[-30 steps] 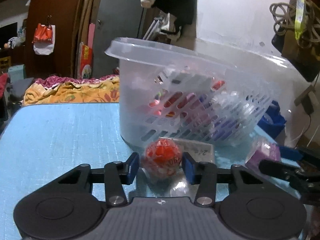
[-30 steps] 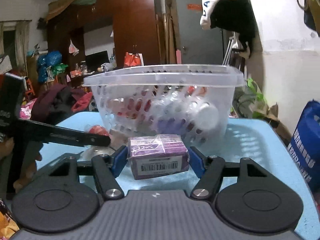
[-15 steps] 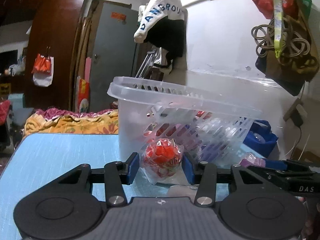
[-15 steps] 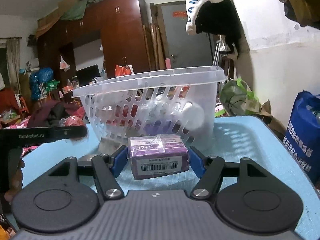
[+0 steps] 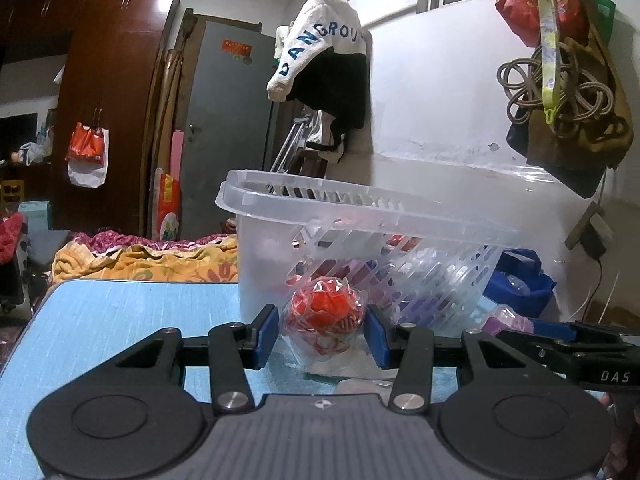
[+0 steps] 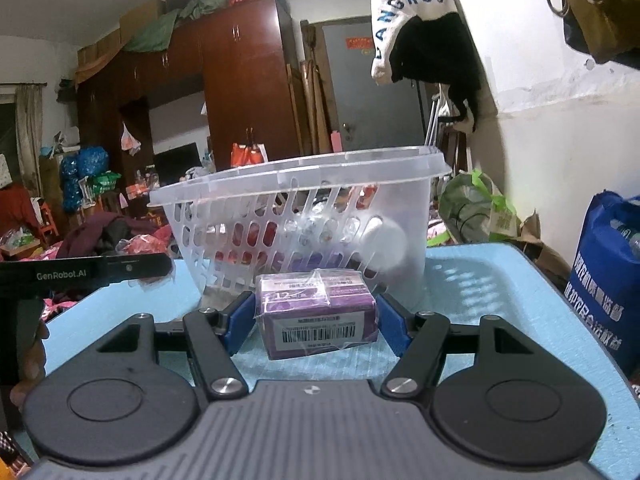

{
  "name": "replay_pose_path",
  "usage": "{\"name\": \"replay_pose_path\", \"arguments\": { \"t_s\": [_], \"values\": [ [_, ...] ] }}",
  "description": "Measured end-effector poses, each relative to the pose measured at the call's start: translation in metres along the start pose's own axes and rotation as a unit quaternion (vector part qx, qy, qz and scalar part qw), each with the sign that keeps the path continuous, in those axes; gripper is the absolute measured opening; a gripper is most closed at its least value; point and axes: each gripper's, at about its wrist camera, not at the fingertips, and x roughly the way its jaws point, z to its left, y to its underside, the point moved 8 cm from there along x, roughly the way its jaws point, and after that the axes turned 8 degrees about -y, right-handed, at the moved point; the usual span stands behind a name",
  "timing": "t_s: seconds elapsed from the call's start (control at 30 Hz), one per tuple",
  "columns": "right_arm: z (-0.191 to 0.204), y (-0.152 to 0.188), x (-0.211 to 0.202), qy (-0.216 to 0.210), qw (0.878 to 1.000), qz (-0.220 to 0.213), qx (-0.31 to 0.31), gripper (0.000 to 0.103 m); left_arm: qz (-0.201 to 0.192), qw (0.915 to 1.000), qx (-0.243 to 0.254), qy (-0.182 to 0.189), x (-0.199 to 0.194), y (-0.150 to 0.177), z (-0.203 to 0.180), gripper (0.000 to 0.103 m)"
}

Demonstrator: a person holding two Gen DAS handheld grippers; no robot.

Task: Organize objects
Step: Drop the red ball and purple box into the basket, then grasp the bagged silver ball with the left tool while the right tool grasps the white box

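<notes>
Behind the table [image 5: 120,320] we see a dark wooden wardrobe [image 6: 240,80], a grey door [image 5: 228,128] and a white and black garment [image 5: 320,64] hung on the wall; a blue bag [image 6: 608,280] stands off the table's right edge. The clear slotted plastic basket [image 6: 304,216] stands toward the table's far edge and blocks our view beyond both claws. Through its slots we make out red, purple and white packets, too blurred to name.

The left gripper [image 5: 322,332] is clenched on a round red ball [image 5: 326,316] wrapped in crinkled clear film, held just in front of the basket's wall; whether ball and wall touch we cannot tell. The right gripper [image 6: 316,316] is clenched on a purple box [image 6: 316,312], rectangular, film-wrapped, barcode facing us, its blue pads pressed to both short sides. The box sits near the basket's base on the pale blue, finely textured tabletop. Each claw appears at the edge of the other's view, black and flat
</notes>
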Motion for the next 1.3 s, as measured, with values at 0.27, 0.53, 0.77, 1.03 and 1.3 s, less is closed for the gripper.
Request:
{"name": "replay_pose_path", "arguments": {
  "t_s": [0.27, 0.53, 0.77, 1.03, 1.3],
  "values": [
    [0.008, -0.046, -0.032, -0.035, 0.997, -0.057, 0.034, 0.069, -0.056, 0.9975, -0.002, 0.044, -0.032, -0.025, -0.023, 0.051],
    [0.008, -0.158, 0.014, 0.008, 0.999, -0.032, -0.035, 0.069, -0.056, 0.9983, 0.012, -0.010, 0.011, -0.123, -0.040, 0.051],
    [-0.011, -0.151, 0.066, 0.044, 0.998, 0.021, -0.045, 0.092, 0.019, 0.9981, 0.020, -0.054, 0.079, -0.120, -0.025, 0.085],
    [0.000, -0.117, 0.016, 0.013, 1.000, 0.005, -0.020, 0.103, -0.017, 0.9998, 0.005, -0.006, 0.004, -0.085, -0.006, 0.091],
    [-0.023, -0.031, 0.015, 0.007, 0.997, 0.067, 0.043, 0.103, 0.117, 0.9915, 0.055, -0.017, 0.024, 0.016, -0.015, 0.091]
  ]
}}
